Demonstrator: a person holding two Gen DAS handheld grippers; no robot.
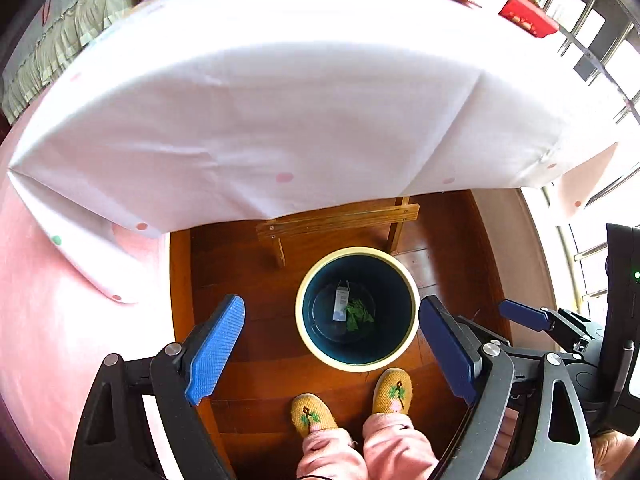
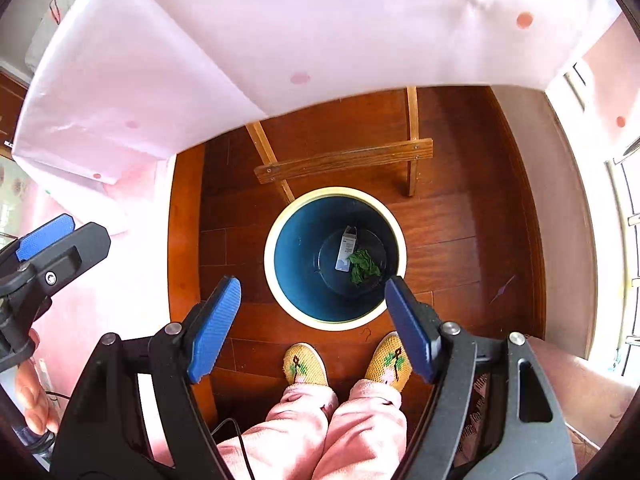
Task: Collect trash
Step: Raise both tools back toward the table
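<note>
A round bin (image 1: 310, 336) (image 2: 276, 276) with a cream rim and dark blue inside stands on the wooden floor below both grippers. At its bottom lie a small white carton (image 1: 341, 305) (image 2: 347, 254) and a crumpled green scrap (image 1: 358, 314) (image 2: 363, 266). My left gripper (image 1: 336, 346) hangs open above the bin, nothing between its blue pads. My right gripper (image 2: 310, 326) is also open and empty, above the bin's near rim. The right gripper's fingers (image 1: 524, 314) show at the right edge of the left wrist view; the left one's fingers (image 2: 46, 236) appear at the left of the right wrist view.
A table draped in a white cloth with pink dots (image 1: 260, 100) (image 2: 320, 20) overhangs the far side. A wooden frame (image 1: 340, 222) (image 2: 344, 160) stands under it behind the bin. The person's slippered feet (image 1: 352, 402) (image 2: 344, 360) are just before the bin. Red packets (image 1: 528, 20) lie on the table.
</note>
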